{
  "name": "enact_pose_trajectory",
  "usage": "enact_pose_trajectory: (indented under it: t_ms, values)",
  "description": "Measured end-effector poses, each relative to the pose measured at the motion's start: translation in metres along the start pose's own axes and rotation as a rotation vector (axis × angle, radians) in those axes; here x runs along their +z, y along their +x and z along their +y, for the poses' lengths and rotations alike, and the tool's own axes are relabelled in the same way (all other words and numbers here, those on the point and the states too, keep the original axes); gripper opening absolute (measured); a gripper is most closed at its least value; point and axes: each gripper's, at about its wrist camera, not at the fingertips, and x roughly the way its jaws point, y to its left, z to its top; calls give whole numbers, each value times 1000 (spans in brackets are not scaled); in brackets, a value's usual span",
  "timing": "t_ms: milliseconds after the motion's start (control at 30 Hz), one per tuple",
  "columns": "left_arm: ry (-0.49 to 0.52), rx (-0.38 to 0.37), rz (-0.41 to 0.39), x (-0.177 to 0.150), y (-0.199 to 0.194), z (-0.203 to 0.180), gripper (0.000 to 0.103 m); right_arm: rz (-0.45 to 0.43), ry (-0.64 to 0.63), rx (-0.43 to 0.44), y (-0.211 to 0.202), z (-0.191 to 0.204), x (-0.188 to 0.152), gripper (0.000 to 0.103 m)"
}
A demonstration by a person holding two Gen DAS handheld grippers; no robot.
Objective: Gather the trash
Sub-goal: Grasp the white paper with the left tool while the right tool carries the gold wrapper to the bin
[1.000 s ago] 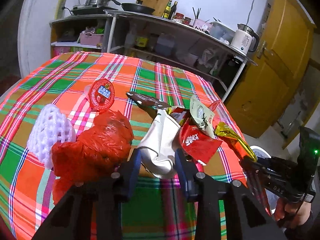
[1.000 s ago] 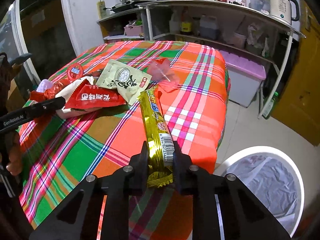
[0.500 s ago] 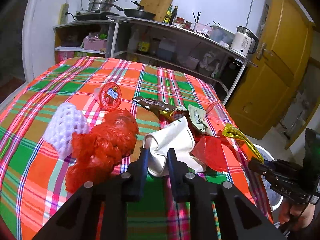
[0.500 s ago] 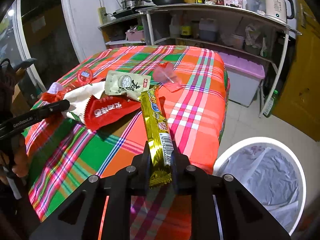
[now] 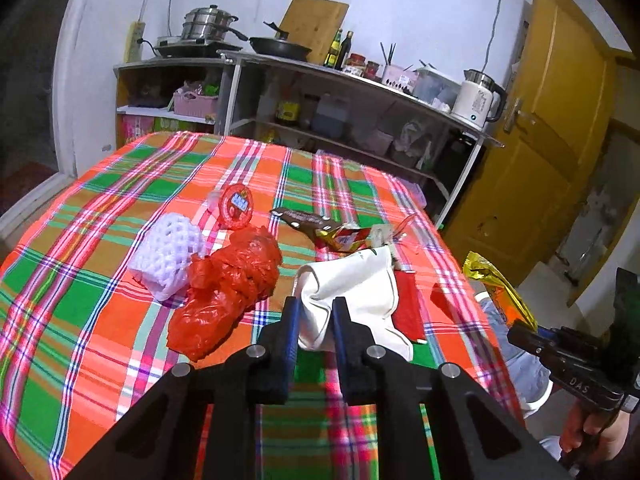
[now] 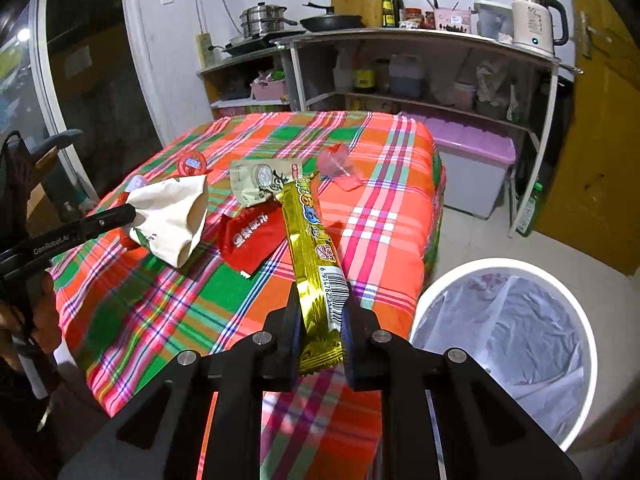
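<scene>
Two wrappers pinched, white bag, gold bar

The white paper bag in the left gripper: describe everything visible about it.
The white paper bag is crumpled, matte, off-white, with thin dark edging and small green print. The left gripper is shut on one bunched corner, lifting it above the plaid tablecloth. In the right wrist view its open mouth shows a tan inside. It hangs beside the red wrapper.
</scene>
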Motion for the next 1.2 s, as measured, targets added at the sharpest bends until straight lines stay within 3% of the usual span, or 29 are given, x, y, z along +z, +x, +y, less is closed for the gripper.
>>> enact_pose_trajectory:
  t_ms: [533,933,1200]
  values:
    - [112,-126,12,-9,-10,-79,16,-61,78,-72,-57,-23,-25,17]
    - [211,-235,59,-19,14,-153,16,-75,176,-168,-87,-70,-49,17]
    - [256,-269,95,-26,36,-186,16,-69,232,-204,-91,-95,-59,17]
